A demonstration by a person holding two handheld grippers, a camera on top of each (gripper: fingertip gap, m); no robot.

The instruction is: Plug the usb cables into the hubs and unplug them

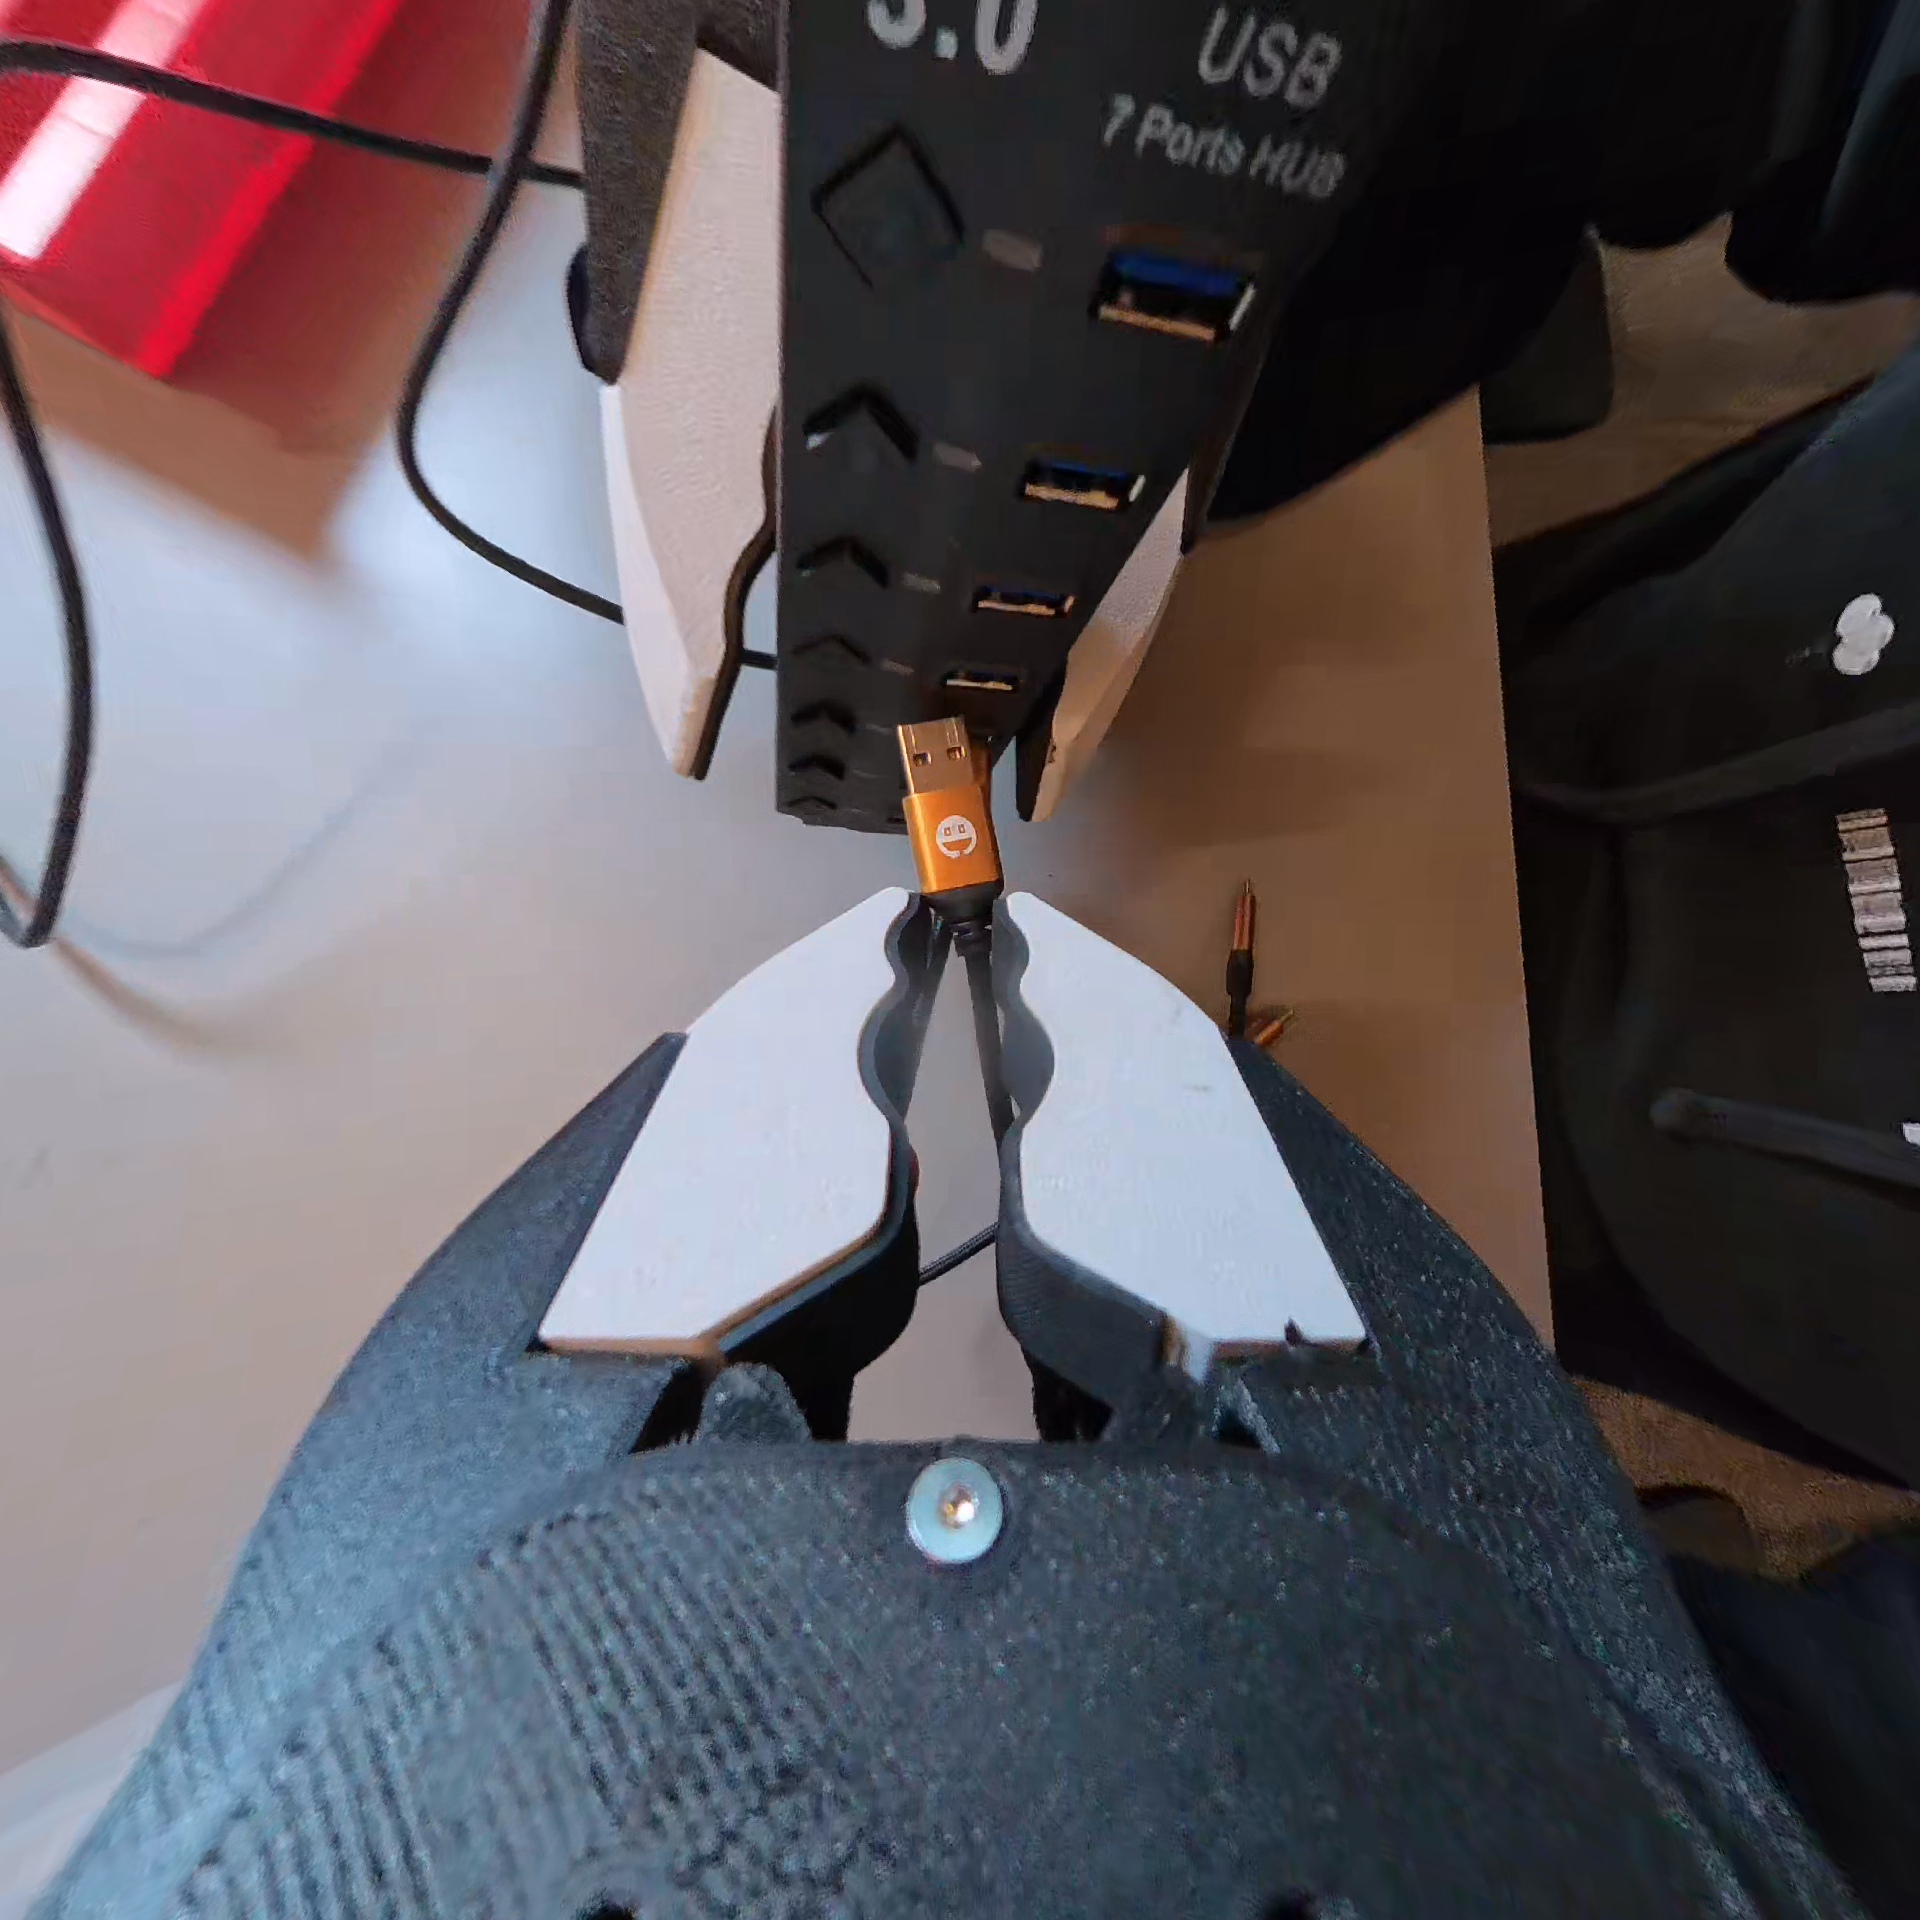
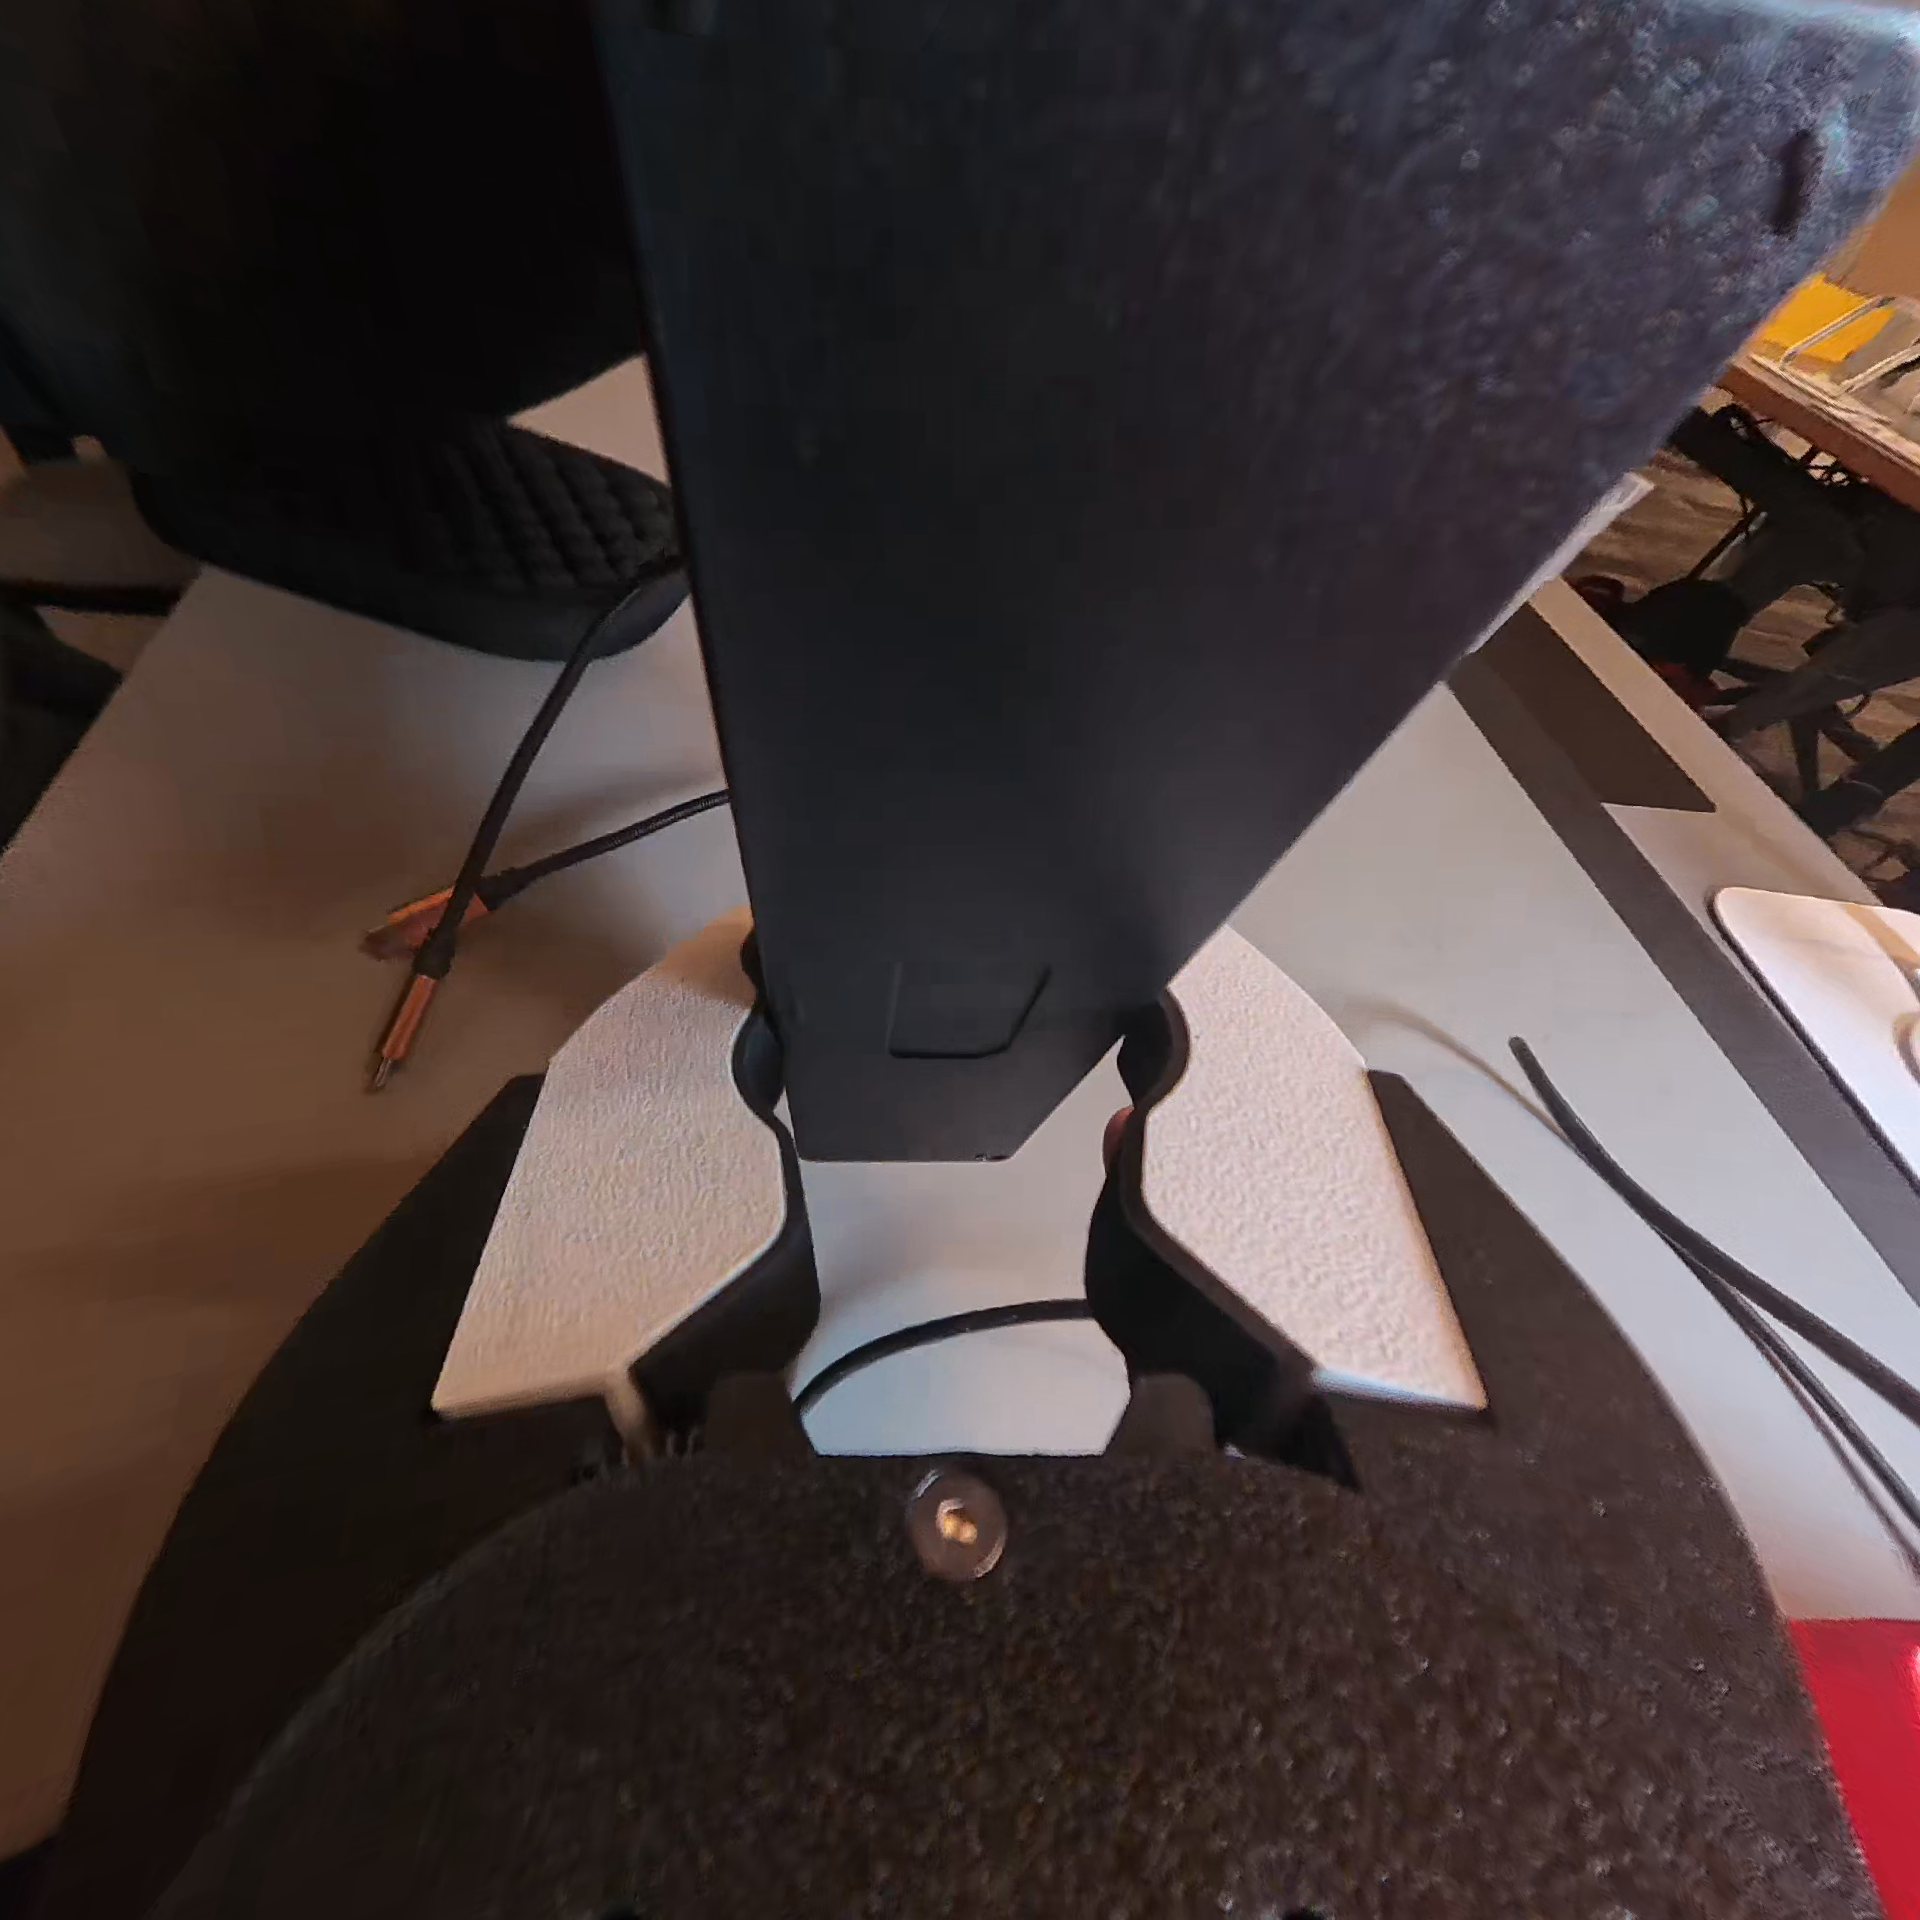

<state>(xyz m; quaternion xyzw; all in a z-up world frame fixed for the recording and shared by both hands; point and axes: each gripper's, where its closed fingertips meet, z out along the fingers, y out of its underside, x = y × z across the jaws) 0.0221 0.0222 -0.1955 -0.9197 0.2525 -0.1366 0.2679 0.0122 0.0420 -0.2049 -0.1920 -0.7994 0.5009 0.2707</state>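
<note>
On the far left of the left wrist view a red box [image 1: 156, 208] sits on the white table [image 1: 260, 779], with thin black cables [image 1: 447, 499] looping past it. In the middle, the left gripper [image 1: 961, 909] has its fingers pinched tight on the black cord just behind an orange USB plug [image 1: 945, 805], whose metal tip lies against the near end of the black hub [image 1: 997, 416], next to the lowest ports but not seated in any. The 4 ports that show clearly are all vacant, so by the look of it no cable is plugged in now; whether this plug is on its way in or just pulled out cannot be told. Further right, spare orange-tipped connectors [image 1: 1242, 935] lie on the table near a dark bag [image 1: 1714, 935]. In the right wrist view the right gripper [image 2: 951, 1049] clamps the hub's end between its white fingers [image 2: 623, 1195], holding it up off the table, while more cables [image 2: 1714, 1247] trail to the right. Seating the plug and pulling it out appear to remain.
</note>
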